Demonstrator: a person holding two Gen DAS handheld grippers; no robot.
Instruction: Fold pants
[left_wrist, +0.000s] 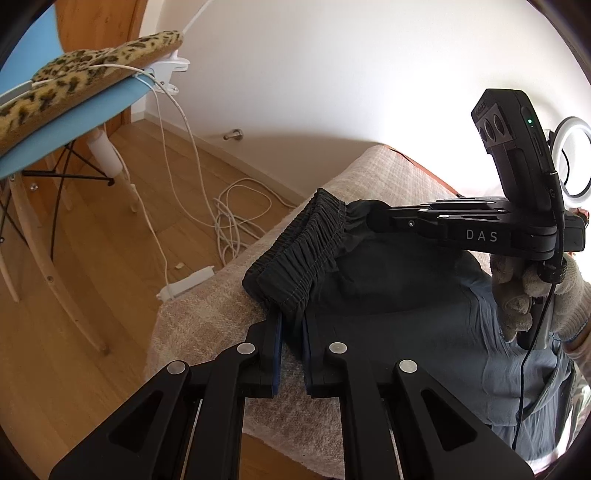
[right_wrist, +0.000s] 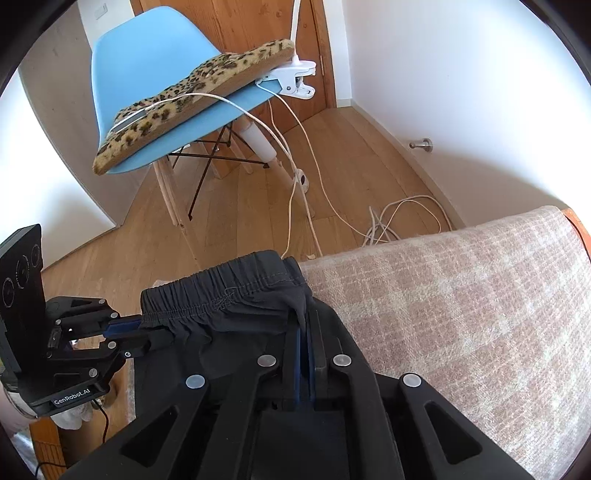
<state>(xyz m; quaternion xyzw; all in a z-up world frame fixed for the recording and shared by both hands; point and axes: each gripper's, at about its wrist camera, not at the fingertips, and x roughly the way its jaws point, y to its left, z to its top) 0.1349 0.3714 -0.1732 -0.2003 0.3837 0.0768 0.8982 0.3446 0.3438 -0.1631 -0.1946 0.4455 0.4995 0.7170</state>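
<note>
Wooden plank floor (right_wrist: 351, 173) w/ loose white cables (left_wrist: 236, 218), white walls and a blue plastic chair (right_wrist: 147, 74) carrying a leopard-print cushion (right_wrist: 192, 96) are sitting behind the work area, which is a surface draped in a beige-pink checked woven cover (right_wrist: 461, 295); whether it's a bed or a table underneath isn't clear, so calling it the cover. Dark grey pants with a gathered elastic waistband (left_wrist: 369, 280) are lying at the cover's far corner, near the edge above the floor. Left gripper (left_wrist: 291, 325) is pinching one end of the waistband, jaws pressed nearly together on the fabric; right gripper (right_wrist: 304, 325) is doing the same at the other end, jaws squeezed on a tuck of cloth. Prob. reason for the two-end hold: keeping the waistband stretched straight btwn both hands so the garment is hanging/lying even and a fold can land square instead of skewed. A person's hand in a pale knit glove (left_wrist: 517, 291) is gripping the right tool's handle. Fold itself isn't done yet, judging by the bunched cloth below the band.
</note>
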